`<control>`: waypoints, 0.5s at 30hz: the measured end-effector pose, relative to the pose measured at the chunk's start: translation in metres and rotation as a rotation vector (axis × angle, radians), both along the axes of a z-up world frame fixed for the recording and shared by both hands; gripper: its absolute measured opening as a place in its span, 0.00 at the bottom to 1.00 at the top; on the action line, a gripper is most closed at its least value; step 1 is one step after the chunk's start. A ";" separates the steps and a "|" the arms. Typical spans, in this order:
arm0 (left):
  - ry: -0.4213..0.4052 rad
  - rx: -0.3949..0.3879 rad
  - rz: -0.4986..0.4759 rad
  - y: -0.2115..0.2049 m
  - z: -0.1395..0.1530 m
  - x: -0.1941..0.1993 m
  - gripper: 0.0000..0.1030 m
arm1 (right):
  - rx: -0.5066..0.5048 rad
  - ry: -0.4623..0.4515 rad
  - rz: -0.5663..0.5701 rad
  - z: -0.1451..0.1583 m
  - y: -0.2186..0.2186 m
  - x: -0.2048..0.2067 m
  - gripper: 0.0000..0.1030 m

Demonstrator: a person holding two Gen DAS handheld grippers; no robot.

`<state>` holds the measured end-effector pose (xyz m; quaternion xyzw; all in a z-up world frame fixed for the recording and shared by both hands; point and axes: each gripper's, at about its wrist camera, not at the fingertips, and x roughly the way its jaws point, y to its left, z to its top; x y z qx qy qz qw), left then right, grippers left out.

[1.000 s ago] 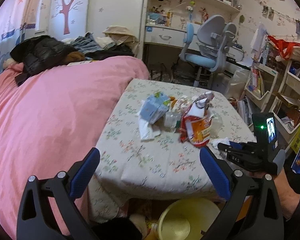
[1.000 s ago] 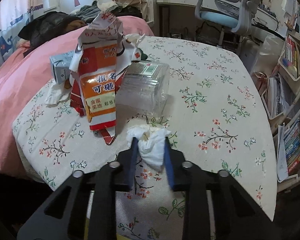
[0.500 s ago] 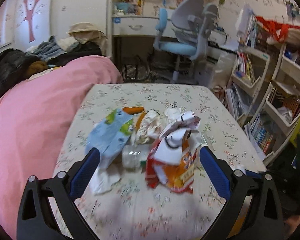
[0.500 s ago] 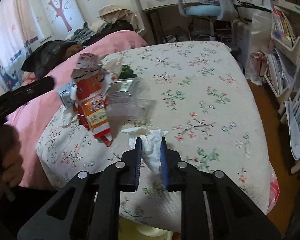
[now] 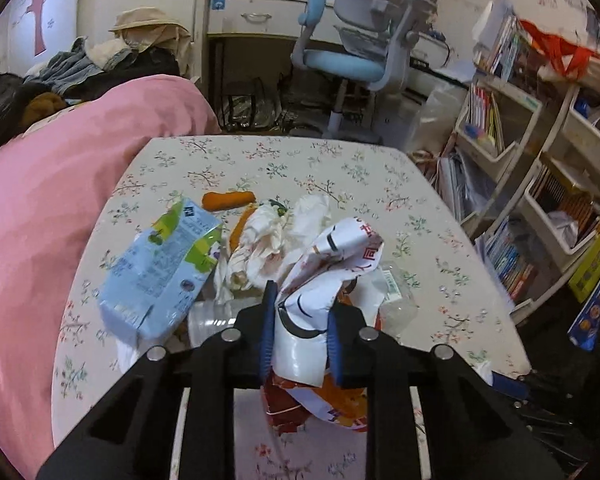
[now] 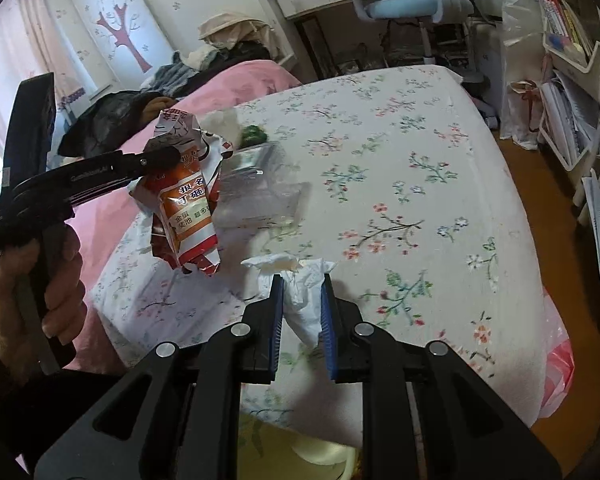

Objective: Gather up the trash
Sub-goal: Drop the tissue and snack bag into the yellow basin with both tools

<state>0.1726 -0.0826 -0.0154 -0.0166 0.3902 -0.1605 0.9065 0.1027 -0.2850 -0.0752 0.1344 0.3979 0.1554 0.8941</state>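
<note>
Closed since earlier: left claw (image 5: 302,330), now clamped on crumpled orange-and-white foil snack bag (image 5: 332,264); right claw (image 6: 302,312) clamped on white crumpled tissue (image 6: 300,296) above floral-clothed bench (image 6: 420,184).

The left tongs (image 5: 301,326) are covering the middle of the orange-and-white snack bag (image 5: 342,254), so its print is showing only in pieces. A clear plastic container (image 5: 214,320) is lying half hidden behind the tongs' arm and under the blue carton (image 5: 160,272). In the right wrist view the tissue (image 6: 302,296) is disappearing between the right tongs (image 6: 301,314), a yellowish round thing (image 6: 300,458) is peeking out below the tabletop (image 6: 400,168), its kind unclear, and the person's hand (image 6: 40,276) is getting cut off by the left edge.
</note>
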 end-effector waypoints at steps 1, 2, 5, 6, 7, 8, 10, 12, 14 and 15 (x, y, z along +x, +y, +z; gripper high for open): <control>-0.004 -0.013 0.006 0.004 0.005 -0.006 0.22 | 0.003 -0.007 0.013 0.003 0.003 -0.005 0.16; -0.007 -0.027 0.012 0.009 0.009 -0.011 0.22 | 0.005 -0.009 0.023 0.004 0.005 -0.007 0.16; -0.014 -0.073 0.033 0.028 0.022 -0.035 0.22 | 0.010 -0.008 0.066 0.009 0.018 -0.022 0.16; -0.014 -0.083 0.037 0.032 0.025 -0.043 0.22 | 0.012 -0.004 0.080 0.008 0.021 -0.027 0.16; -0.014 -0.089 0.043 0.037 0.027 -0.052 0.22 | 0.015 0.000 0.094 0.008 0.025 -0.034 0.16; -0.015 -0.089 0.049 0.040 0.028 -0.061 0.22 | 0.017 0.008 0.115 0.008 0.029 -0.042 0.16; -0.005 -0.093 0.057 0.045 0.028 -0.077 0.22 | 0.015 0.031 0.157 0.005 0.039 -0.062 0.16; 0.008 -0.085 0.063 0.047 0.022 -0.094 0.22 | 0.016 0.075 0.197 -0.003 0.048 -0.077 0.16; 0.029 -0.072 0.069 0.047 0.012 -0.110 0.22 | 0.015 0.137 0.239 -0.017 0.058 -0.089 0.17; 0.047 -0.065 0.072 0.046 0.004 -0.119 0.22 | 0.001 0.159 0.246 -0.023 0.062 -0.095 0.21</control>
